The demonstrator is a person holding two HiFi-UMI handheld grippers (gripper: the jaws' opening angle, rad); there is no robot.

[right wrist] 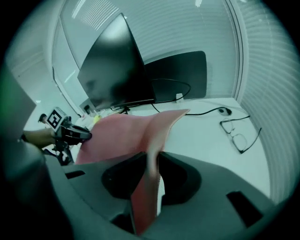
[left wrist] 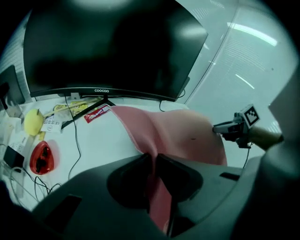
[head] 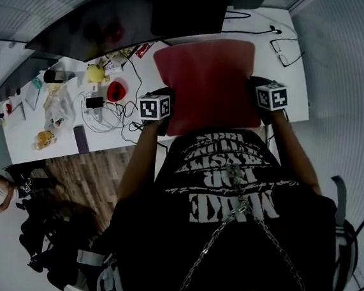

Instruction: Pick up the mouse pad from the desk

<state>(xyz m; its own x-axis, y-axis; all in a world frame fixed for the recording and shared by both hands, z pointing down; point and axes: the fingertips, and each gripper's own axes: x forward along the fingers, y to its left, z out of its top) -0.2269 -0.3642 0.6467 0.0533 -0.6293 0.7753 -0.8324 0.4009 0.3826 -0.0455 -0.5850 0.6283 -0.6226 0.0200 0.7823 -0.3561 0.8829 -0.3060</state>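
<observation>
Mouse pad (head: 207, 80) slopes up off the tabletop (left wrist: 103, 140) in front of the monitor (left wrist: 108, 47), its near edge raised. The left hand-held gripper (left wrist: 153, 161) and the right hand-held gripper (right wrist: 152, 161) each clench a near corner, likely so the limp sheet lifts evenly instead of folding.

1. The head view looks steeply down from above the person onto the desk (head: 297, 82).
2. The left gripper (left wrist: 153, 158) view looks close along its jaws; the monitor (left wrist: 112, 47) stands beyond them.
3. The right gripper (right wrist: 152, 157) view does likewise. Both share the mouse pad (left wrist: 187, 131) between the jaws and, seemingly, that monitor.
</observation>
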